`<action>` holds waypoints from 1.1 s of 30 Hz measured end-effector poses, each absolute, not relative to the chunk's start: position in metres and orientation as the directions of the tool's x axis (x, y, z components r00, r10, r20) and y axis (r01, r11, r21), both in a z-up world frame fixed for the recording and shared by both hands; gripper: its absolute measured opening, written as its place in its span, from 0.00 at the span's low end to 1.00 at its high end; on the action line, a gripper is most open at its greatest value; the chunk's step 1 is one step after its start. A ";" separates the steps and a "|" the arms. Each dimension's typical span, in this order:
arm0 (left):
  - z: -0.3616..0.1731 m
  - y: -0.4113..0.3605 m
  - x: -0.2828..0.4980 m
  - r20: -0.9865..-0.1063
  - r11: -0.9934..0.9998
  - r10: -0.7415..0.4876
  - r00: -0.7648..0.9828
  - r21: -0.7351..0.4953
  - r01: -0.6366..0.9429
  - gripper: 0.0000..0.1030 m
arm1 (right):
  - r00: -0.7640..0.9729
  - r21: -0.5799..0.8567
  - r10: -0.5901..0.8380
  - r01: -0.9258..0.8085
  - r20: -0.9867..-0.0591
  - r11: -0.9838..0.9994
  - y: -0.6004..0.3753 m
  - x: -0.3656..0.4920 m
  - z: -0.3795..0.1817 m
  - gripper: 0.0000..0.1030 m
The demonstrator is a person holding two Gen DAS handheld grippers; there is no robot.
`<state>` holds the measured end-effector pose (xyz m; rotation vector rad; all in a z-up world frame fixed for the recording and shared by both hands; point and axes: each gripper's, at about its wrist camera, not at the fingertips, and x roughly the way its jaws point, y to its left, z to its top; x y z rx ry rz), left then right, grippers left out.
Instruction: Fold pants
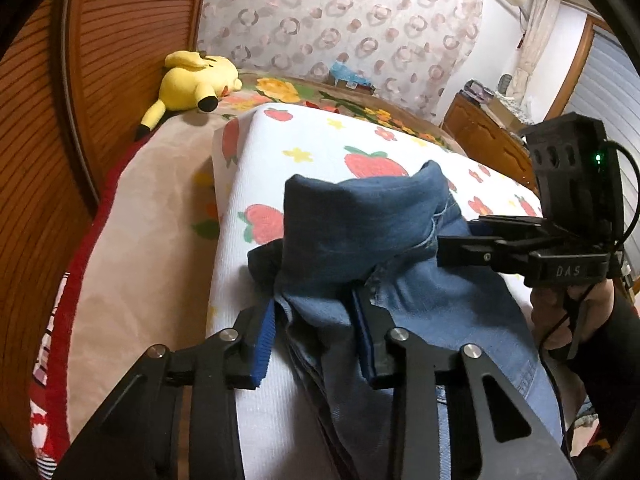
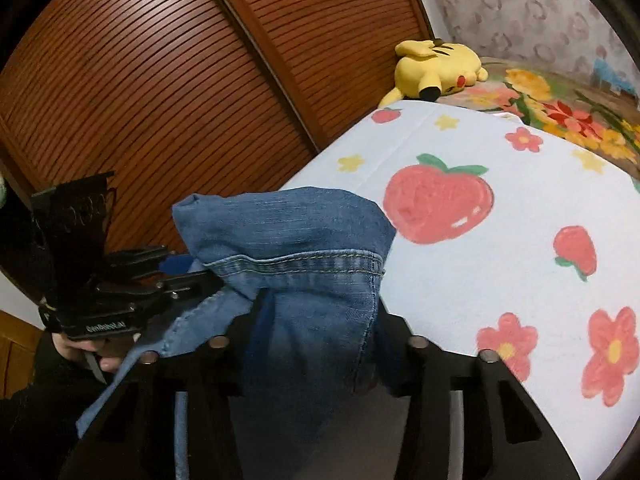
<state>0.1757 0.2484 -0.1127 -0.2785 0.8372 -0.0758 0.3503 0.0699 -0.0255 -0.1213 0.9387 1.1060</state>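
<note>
Soft, floppy, fairly heavy denim pants (image 1: 360,232) bunched centre frame on the strawberry-print bed (image 1: 320,140), left gripper (image 1: 316,316) and right gripper (image 2: 316,320) jaws each partly closed on a fabric fold; best pinched at hem or seam edges.

Pretty clearly a bedroom at home: a bed (image 1: 304,148) with a strawberry-print sheet, a yellow plush toy (image 1: 196,82) on it, patterned curtain (image 1: 340,20) behind, slatted wooden wardrobe doors (image 2: 140,80) alongside.
</note>
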 end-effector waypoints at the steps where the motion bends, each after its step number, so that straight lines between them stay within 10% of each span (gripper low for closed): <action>1: -0.111 0.246 0.174 -0.722 0.961 -0.180 0.668 -0.273 -0.035 0.27 | 0.124 0.350 0.709 -0.803 -0.694 0.482 0.069 0.352 -0.025 0.34; 9: -0.074 0.235 0.146 -0.672 0.975 -0.132 0.729 -0.222 -0.028 0.17 | 0.191 0.294 0.738 -0.831 -0.648 0.472 0.060 0.325 0.003 0.18; 33: 0.040 0.327 0.173 -0.512 0.974 -0.004 0.859 -0.198 -0.113 0.15 | 0.208 0.153 0.826 -0.931 -0.523 0.331 0.126 0.340 0.093 0.16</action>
